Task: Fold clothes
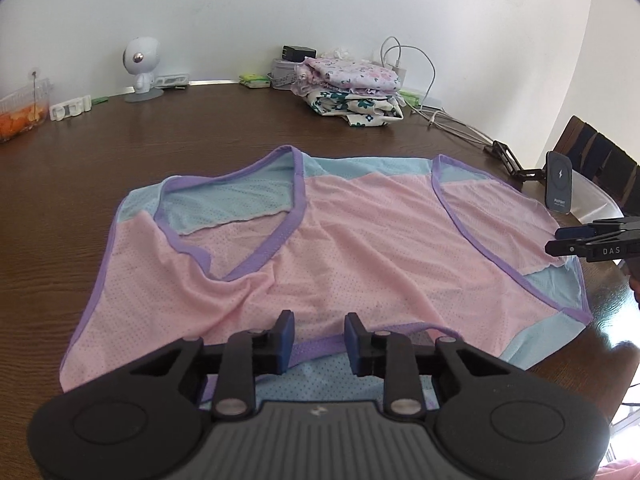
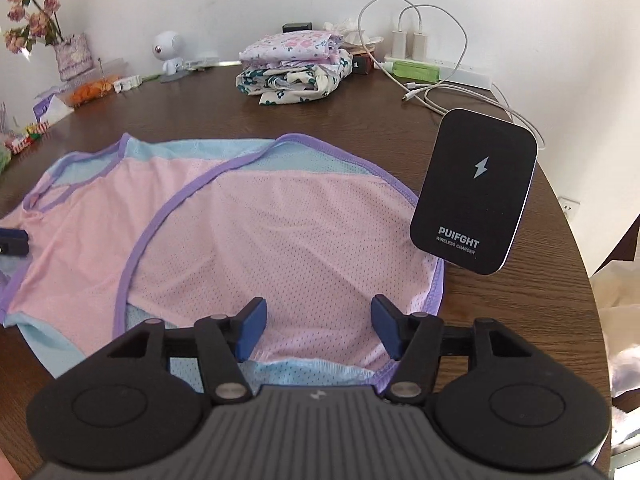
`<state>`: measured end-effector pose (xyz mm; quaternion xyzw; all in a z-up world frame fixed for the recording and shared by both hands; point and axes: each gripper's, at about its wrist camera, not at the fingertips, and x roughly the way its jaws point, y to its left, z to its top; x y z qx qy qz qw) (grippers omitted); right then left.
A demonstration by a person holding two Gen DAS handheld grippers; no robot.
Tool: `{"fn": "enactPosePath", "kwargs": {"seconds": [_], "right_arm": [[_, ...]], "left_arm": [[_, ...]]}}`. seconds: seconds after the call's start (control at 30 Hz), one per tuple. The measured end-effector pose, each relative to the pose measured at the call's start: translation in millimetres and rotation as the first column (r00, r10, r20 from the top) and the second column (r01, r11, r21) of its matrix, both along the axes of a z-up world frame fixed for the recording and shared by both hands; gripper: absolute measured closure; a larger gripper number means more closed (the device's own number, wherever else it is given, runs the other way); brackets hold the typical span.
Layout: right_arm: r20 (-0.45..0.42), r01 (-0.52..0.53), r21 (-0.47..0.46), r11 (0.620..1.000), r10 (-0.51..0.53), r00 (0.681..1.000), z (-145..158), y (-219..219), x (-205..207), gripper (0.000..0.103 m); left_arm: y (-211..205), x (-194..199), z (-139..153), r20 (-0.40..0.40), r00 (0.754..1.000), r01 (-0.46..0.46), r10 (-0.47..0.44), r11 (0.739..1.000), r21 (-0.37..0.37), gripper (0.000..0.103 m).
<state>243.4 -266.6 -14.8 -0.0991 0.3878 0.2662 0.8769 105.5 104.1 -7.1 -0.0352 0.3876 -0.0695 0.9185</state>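
Folding not begun: pink mesh vest (image 1: 360, 248) lies flat before folded floral pile (image 1: 352, 92); left gripper (image 1: 316, 342) and right gripper (image 2: 318, 328) hover over vest's near edge, jaws spread.

Wireless charger (image 2: 474, 192) stands just beside the garment's (image 2: 280, 232) right edge; bare table (image 2: 200, 108) beyond.

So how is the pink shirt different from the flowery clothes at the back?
The pink shirt lies spread flat, unfolded; the flowery clothes are folded and stacked. The shirt is plain pink and blue mesh with purple trim; the stack has flower prints. The shirt sits right under both open claws, left and right; the stack sits near the wall. Both rest on the table.
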Motion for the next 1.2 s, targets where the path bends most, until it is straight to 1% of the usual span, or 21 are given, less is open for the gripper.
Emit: {"fn": "enactPosePath", "kwargs": {"seconds": [0.13,0.23,0.33,0.4,0.43,0.47,0.5,0.53,0.57,0.6,0.63,0.7,0.73,0.8,0.87,0.93,0.97,1.0,1.03,1.1,1.2], "right_arm": [[-0.025,-0.012,-0.026,1.0,0.012,1.0,3.8,-4.7,-31.3,0.042],[-0.05,-0.032,-0.043,0.999,0.03,0.998,6.4,-8.2,-56.5,0.042],[-0.092,-0.056,-0.065,0.996,0.05,0.995,12.6,-7.2,-73.3,0.042],[-0.122,-0.06,-0.025,0.998,0.057,0.991,26.6,-8.4,-74.2,0.042],[-0.132,-0.065,-0.004,0.998,0.064,0.989,35.1,-8.3,-74.7,0.042],[-0.104,-0.088,0.027,0.996,0.09,0.99,55.1,-3.6,-75.3,0.042],[-0.075,-0.112,0.057,0.992,0.116,0.99,75.1,1.2,-75.9,0.042],[-0.046,-0.139,0.084,0.987,0.143,0.989,95.0,6.8,-76.4,0.041],[-0.02,-0.184,0.095,0.978,0.186,0.982,113.7,19.8,-76.4,0.038],[0.005,-0.23,0.103,0.968,0.231,0.973,132.4,33.8,-75.9,0.033],[0.014,-0.288,0.098,0.953,0.288,0.957,148.9,57.0,-72.1,0.032],[0.021,-0.39,0.033,0.92,0.39,0.921,166.4,109.9,-70.5,0.031],[0.022,-0.438,-0.003,0.899,0.438,0.899,174.0,137.0,-70.0,0.031],[0.01,-0.516,-0.133,0.846,0.522,0.853,169.4,199.5,-75.4,0.031],[-0.045,-0.585,-0.238,0.775,0.593,0.804,149.4,248.6,-79.6,0.032],[-0.108,-0.644,-0.333,0.689,0.65,0.752,129.1,296.8,-83.7,0.037],[-0.136,-0.66,-0.358,0.661,0.662,0.737,116.8,313.3,-84.1,0.04],[-0.157,-0.672,-0.373,0.64,0.67,0.725,105.9,326.1,-83.1,0.044],[-0.172,-0.68,-0.382,0.626,0.674,0.718,96.2,335.9,-80.8,0.045],[-0.192,-0.7,-0.369,0.611,0.687,0.701,80.1,344.9,-74.8,0.05],[-0.213,-0.723,-0.34,0.601,0.7,0.682,61.6,350.3,-65.0,0.05]], "left_arm": [[4.3,-16.3,1.1,-0.002,1.0,0.016,-0.016,0.999,0.041,0.078],[9.0,-25.6,3.1,-0.012,0.999,0.032,-0.031,0.998,0.047,0.078],[21.9,-29.7,12.9,0.003,0.999,0.041,-0.041,0.999,-0.004,0.077],[32.0,-31.9,21.0,0.019,0.999,0.046,-0.045,0.998,-0.048,0.076],[39.2,-33.3,26.7,0.033,0.999,0.04,-0.038,0.996,-0.075,0.072],[49.8,-35.3,35.3,0.059,0.998,0.016,-0.01,0.995,-0.103,0.064],[59.2,-37.6,43.2,0.088,0.996,-0.01,0.02,0.994,-0.113,0.062],[68.6,-39.3,50.8,0.112,0.992,-0.037,0.05,0.993,-0.114,0.062],[77.7,-39.3,56.6,0.124,0.989,-0.068,0.079,0.993,-0.096,0.061],[85.9,-37.2,59.4,0.12,0.988,-0.091,0.1,0.993,-0.08,0.056],[93.7,-32.5,61.0,0.109,0.988,-0.102,0.109,0.992,-0.072,0.05],[106.3,-18.0,63.7,0.081,0.992,-0.095,0.1,0.993,-0.071,0.049],[108.0,-9.4,64.3,0.067,0.995,-0.069,0.073,0.995,-0.069,0.049],[102.4,7.6,63.6,0.04,0.999,0.022,-0.02,0.999,-0.049,0.049],[88.5,25.1,59.7,-0.011,0.995,0.1,-0.1,0.995,0.006,0.049],[74.1,45.0,51.8,-0.083,0.987,0.145,-0.139,0.987,0.069,0.05],[69.1,54.1,46.0,-0.122,0.982,0.154,-0.143,0.984,0.085,0.052],[65.8,62.1,40.6,-0.158,0.977,0.159,-0.143,0.983,0.092,0.057],[64.2,69.3,35.4,-0.189,0.971,0.163,-0.143,0.982,0.093,0.066],[65.4,77.8,27.6,-0.224,0.965,0.159,-0.138,0.984,0.079,0.078],[69.1,81.9,21.8,-0.234,0.964,0.142,-0.123,0.987,0.068,0.081]]}}
